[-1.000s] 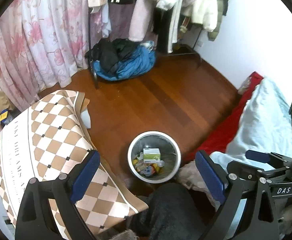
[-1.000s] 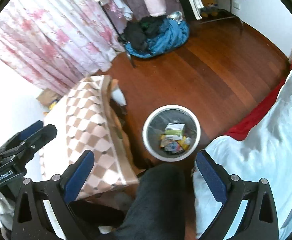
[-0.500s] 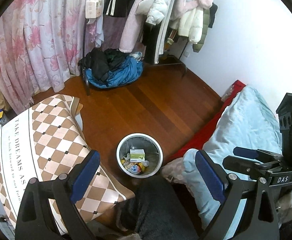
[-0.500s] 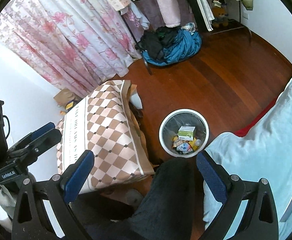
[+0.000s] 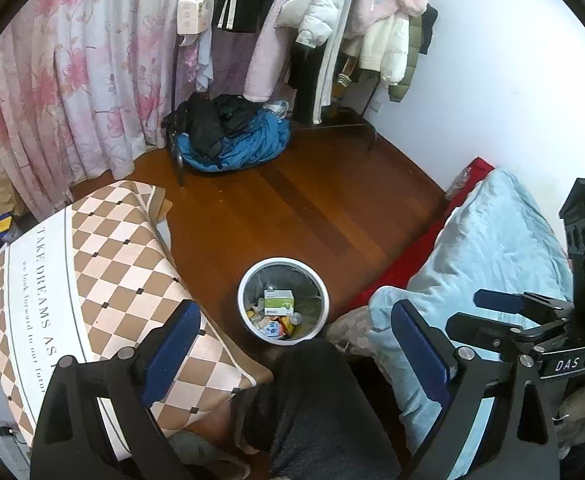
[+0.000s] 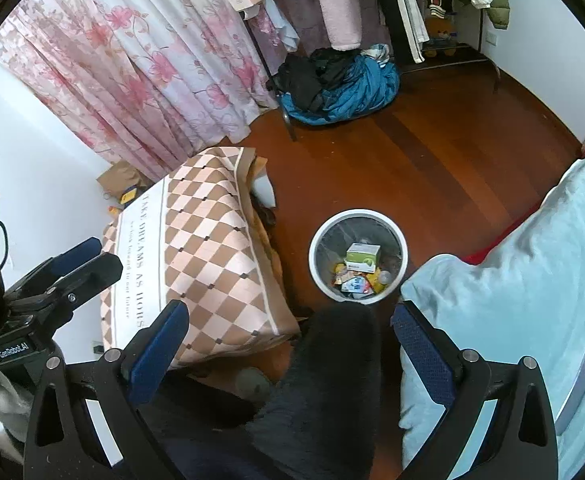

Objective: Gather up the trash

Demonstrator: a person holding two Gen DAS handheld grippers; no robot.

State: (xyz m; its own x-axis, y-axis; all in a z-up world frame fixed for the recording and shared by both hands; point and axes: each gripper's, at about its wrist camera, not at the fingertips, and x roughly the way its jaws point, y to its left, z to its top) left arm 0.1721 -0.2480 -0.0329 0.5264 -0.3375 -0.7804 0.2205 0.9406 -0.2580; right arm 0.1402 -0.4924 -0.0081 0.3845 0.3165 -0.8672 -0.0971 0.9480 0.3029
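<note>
Both hand-held grippers are hanging high over the floor with their blue-padded jaws spread wide and nothing between them. The left gripper [image 5: 294,330] is looking down so that the round white waste bin with a grey liner [image 5: 283,301] is sitting at about twelve o'clock, almost dead between its fingers and just beyond them. For the right gripper [image 6: 290,330] the same bin [image 6: 357,257] is lying at about one o'clock, a little off its line — so the left one is judged the better aligned of the two.

The bin is standing upright on the dark red wooden floor [image 5: 292,204], between the checked brown-and-cream cloth-covered table [image 5: 92,280] at nine o'clock and the pale blue quilt [image 5: 492,248] at three. A green-and-white carton [image 5: 278,301] is lying on top of mixed wrappers inside. The bin being round, no long axis matters — any coming reach is straight down and forward. A dark-trousered knee [image 5: 316,400] is sitting just short of the bin.
</note>
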